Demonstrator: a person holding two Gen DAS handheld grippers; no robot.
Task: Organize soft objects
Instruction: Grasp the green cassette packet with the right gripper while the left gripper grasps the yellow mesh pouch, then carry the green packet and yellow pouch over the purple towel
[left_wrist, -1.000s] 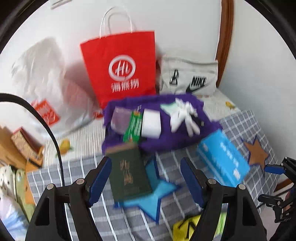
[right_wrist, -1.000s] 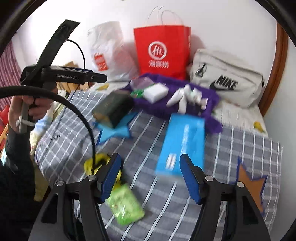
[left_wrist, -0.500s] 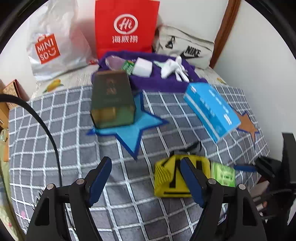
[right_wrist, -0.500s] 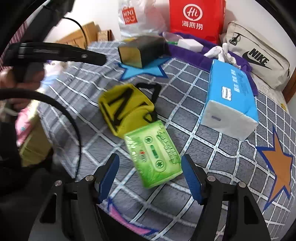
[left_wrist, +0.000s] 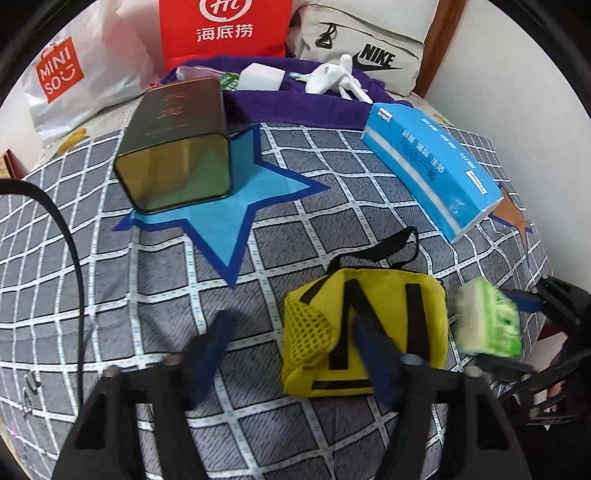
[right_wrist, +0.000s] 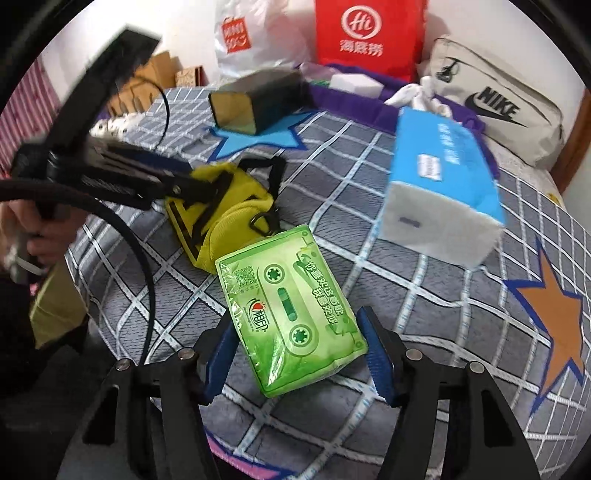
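A green tissue pack (right_wrist: 291, 317) lies on the grey checked bedspread (right_wrist: 424, 295) between the fingers of my open right gripper (right_wrist: 293, 349); it also shows in the left wrist view (left_wrist: 487, 325). A yellow pouch (left_wrist: 358, 328) with black straps lies beside it, and my open left gripper (left_wrist: 295, 339) reaches over its left edge; the pouch shows in the right wrist view (right_wrist: 221, 218) too. A blue tissue box (left_wrist: 432, 162) lies further right.
A dark green tin (left_wrist: 177, 140) lies on a blue star patch (left_wrist: 229, 210). A purple cloth (left_wrist: 295, 99) at the back holds a white block and white soft items. A red paper bag (left_wrist: 225, 29), a Miniso bag (left_wrist: 70, 70) and a Nike pouch (left_wrist: 365, 55) stand against the wall.
Both grippers have tilted down and moved in close. The right gripper now has the green pack between its fingers; the left has come up to the yellow pouch.
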